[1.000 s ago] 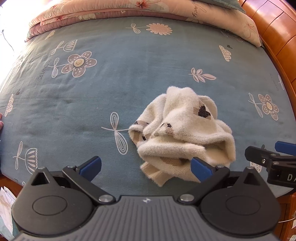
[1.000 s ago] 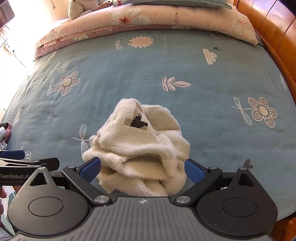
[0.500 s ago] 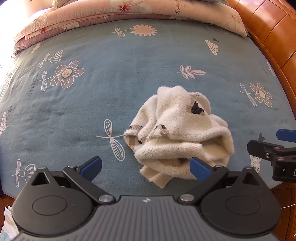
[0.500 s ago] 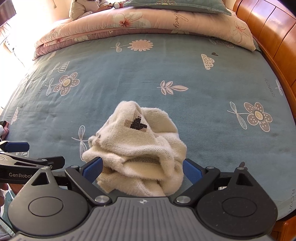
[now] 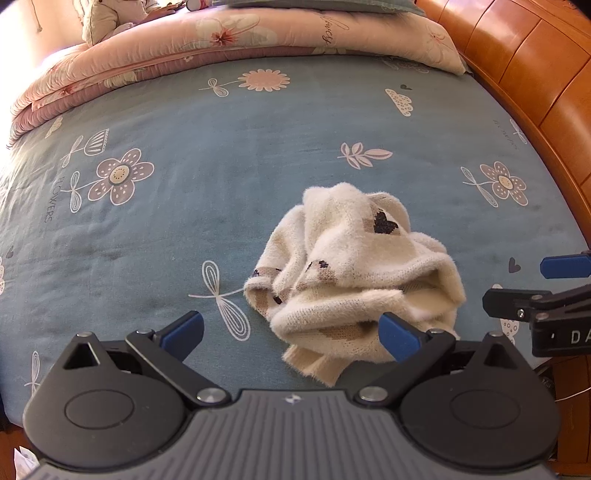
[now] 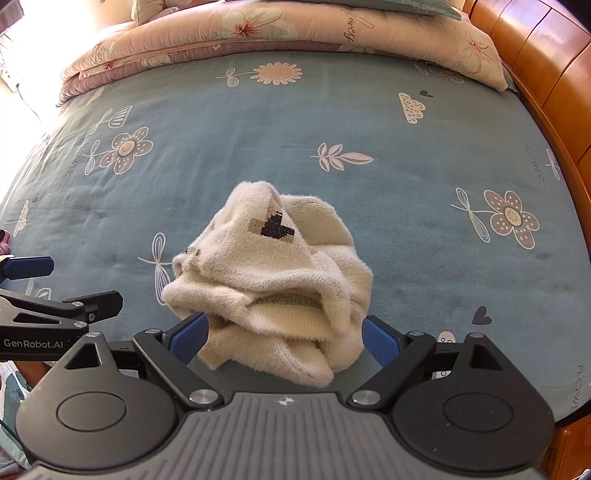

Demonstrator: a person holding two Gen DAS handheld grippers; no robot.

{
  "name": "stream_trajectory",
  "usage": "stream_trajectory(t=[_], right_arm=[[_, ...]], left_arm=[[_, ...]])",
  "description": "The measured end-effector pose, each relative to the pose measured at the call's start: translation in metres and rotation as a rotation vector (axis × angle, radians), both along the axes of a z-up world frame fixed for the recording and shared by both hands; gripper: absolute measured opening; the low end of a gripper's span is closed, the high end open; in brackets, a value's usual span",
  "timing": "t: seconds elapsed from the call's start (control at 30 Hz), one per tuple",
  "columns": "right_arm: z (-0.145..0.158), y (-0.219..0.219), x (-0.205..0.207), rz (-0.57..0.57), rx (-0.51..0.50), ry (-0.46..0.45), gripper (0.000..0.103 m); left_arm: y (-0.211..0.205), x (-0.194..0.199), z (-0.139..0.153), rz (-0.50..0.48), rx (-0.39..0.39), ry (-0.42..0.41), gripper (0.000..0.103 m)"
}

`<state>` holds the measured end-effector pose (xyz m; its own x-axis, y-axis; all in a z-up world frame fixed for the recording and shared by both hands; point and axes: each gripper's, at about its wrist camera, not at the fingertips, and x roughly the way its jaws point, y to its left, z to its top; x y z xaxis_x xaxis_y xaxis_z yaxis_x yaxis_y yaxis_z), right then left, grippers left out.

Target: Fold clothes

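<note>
Left of the crumpled cream sweater [image 5: 354, 273], the left gripper [image 5: 291, 332] tilts steeply down at the blue bedsheet [image 5: 184, 221], jaws wide apart and empty. The sweater lies near the bed's front edge. Directly over it the right gripper [image 6: 284, 338] angles down, its spread jaws flanking the heap, unclamped.

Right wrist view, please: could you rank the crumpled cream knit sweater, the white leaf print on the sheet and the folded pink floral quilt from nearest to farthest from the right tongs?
1. Crumpled cream knit sweater: between the right tongs.
2. White leaf print: mid-bed, beyond the sweater.
3. Folded pink floral quilt: far end of the bed.
</note>
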<state>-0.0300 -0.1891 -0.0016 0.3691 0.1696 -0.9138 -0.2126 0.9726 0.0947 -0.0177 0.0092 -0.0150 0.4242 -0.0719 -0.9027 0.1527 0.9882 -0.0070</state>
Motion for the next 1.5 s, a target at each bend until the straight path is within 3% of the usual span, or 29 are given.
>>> stream_trajectory(t=[0.43, 0.73, 0.9, 1.23, 1.5], right_arm=[[0.004, 0.019, 0.008, 0.008, -0.019, 0.008, 0.093], [-0.002, 0.016, -0.002, -0.033, -0.022, -0.005, 0.092], [-0.014, 0.007, -0.009, -0.058, -0.02, 0.016, 0.088], [-0.049, -0.029, 0.005, -0.14, 0.052, 0.118, 0.072], [-0.072, -0.064, 0.031, -0.15, 0.107, 0.147, 0.071]], left_arm=[[0.024, 0.001, -0.002, -0.034, 0.004, -0.03, 0.1], [0.021, 0.007, -0.015, -0.145, 0.028, -0.03, 0.099], [0.006, 0.011, -0.024, -0.225, 0.027, 0.01, 0.075], [-0.046, 0.03, -0.031, -0.315, 0.074, 0.036, 0.068], [-0.078, 0.047, -0.037, -0.334, 0.158, 0.049, 0.061]])
